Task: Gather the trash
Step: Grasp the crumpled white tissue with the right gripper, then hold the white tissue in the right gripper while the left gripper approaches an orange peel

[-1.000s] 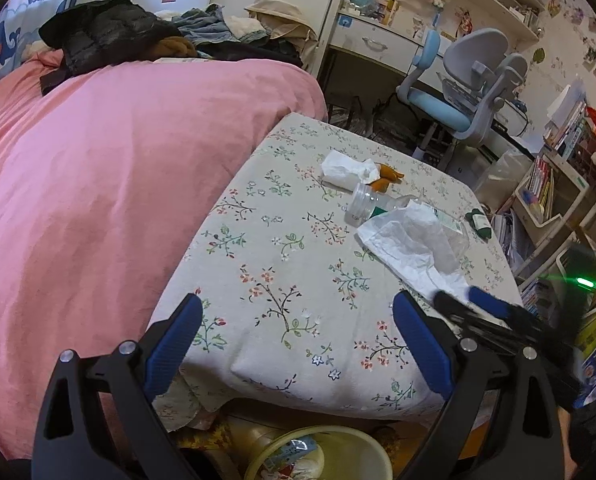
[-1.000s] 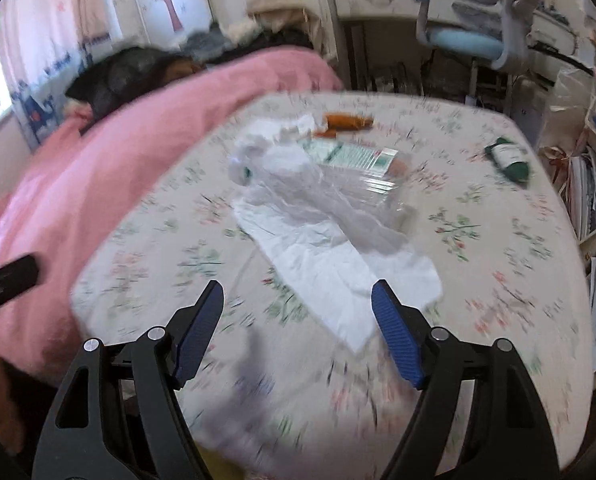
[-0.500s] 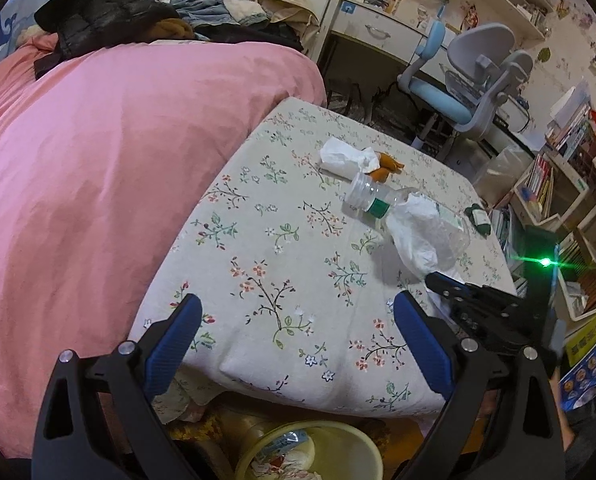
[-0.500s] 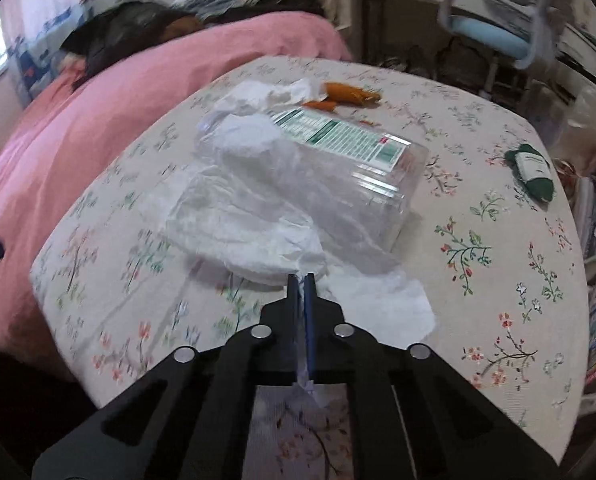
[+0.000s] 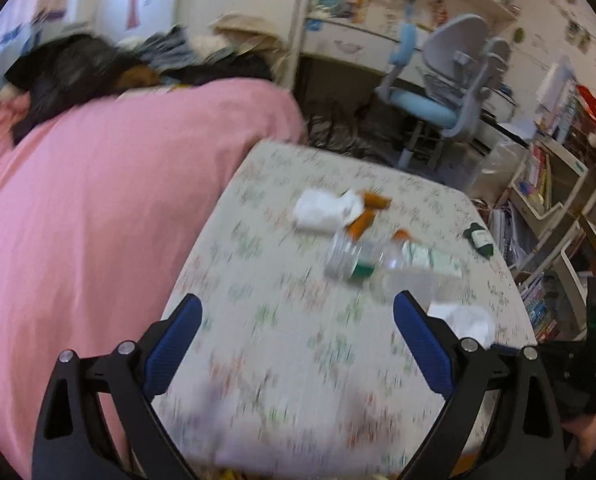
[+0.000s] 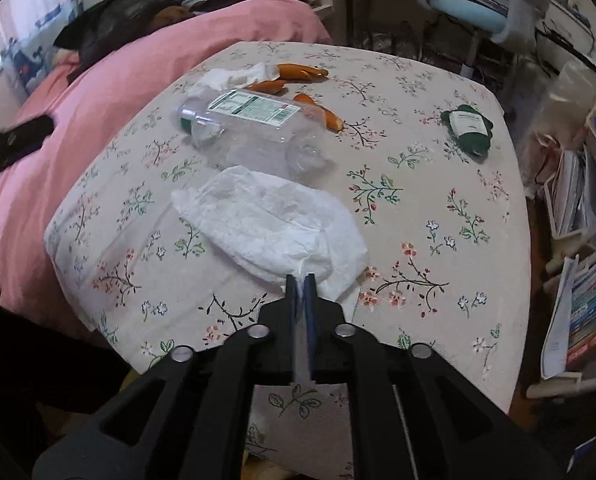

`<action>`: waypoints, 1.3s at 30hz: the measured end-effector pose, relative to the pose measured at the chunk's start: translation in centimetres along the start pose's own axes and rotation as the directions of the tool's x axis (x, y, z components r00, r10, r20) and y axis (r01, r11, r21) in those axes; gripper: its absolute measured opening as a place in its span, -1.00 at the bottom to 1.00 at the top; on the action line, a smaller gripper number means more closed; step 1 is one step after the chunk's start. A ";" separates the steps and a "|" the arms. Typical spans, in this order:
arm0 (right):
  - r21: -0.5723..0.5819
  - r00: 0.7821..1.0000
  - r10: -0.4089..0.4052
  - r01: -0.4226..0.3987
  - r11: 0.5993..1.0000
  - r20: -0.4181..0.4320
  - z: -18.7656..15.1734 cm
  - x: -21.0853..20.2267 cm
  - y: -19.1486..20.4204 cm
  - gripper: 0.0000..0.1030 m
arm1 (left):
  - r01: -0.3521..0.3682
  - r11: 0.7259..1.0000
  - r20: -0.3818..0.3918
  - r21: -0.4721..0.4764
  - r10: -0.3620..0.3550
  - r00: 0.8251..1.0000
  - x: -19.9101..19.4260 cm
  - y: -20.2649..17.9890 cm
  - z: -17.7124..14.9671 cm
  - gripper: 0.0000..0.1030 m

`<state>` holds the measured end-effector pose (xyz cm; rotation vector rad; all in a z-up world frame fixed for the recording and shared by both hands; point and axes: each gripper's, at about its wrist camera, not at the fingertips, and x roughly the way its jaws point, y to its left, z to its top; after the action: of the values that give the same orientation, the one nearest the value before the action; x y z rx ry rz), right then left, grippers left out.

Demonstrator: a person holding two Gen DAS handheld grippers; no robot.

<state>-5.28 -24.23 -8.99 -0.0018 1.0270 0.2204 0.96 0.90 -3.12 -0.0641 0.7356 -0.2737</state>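
The right tongs (image 6: 301, 280) are pinched on the near edge of a white tissue (image 6: 274, 224), and their jaws are easing apart a little with the tissue between them. A second ago they stood wide over the tabletop (image 6: 438, 200); half a second ago they had snapped shut on that same edge. The tissue then lay draped over the clear bottle (image 6: 250, 124); now it has been pulled off toward the near edge and lies spread flat, just in front of the bottle, which is fully bared. The bottle lies on its side in the middle of the tabletop. Beyond it, toward the far edge, sit a crumpled napkin (image 6: 234, 76) and orange peels (image 6: 298, 72), with one more peel touching the bottle's right end. A green packet (image 6: 468, 130) rests near the right edge, well apart from the rest.

The left tongs (image 5: 298, 356) stand wide with nothing between them, as in both earlier frames. Their view is blurred, and the tabletop sits nearer and more central than before. It shows the bottle (image 5: 362, 258), the napkin (image 5: 322, 210) and peels (image 5: 372, 208) at mid tabletop, and the tissue (image 5: 464, 320) near the right edge beside the right pad. A pink bed (image 5: 98, 200) borders the left edge
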 end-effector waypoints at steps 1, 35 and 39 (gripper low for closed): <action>0.001 1.000 0.008 -0.008 1.000 0.004 0.2 0.1 0.1 -0.55 | 0.013 1.000 0.004 0.013 -0.013 1.000 0.5 -0.2 0.5 0.79; -0.071 0.994 0.097 -0.100 0.992 -0.043 2.0 3.4 -0.1 0.10 | 0.132 0.970 -0.386 0.204 -0.044 0.921 18.9 -6.8 5.5 0.19; -0.092 0.996 0.080 -0.083 0.992 -0.043 1.8 3.4 0.3 0.11 | 0.099 0.964 -0.379 0.246 0.002 0.925 19.2 -6.7 5.4 -0.07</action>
<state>-2.16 -23.14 -10.88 -0.0494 1.0562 0.3439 16.67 -10.88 -10.59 0.2279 1.0754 -0.4365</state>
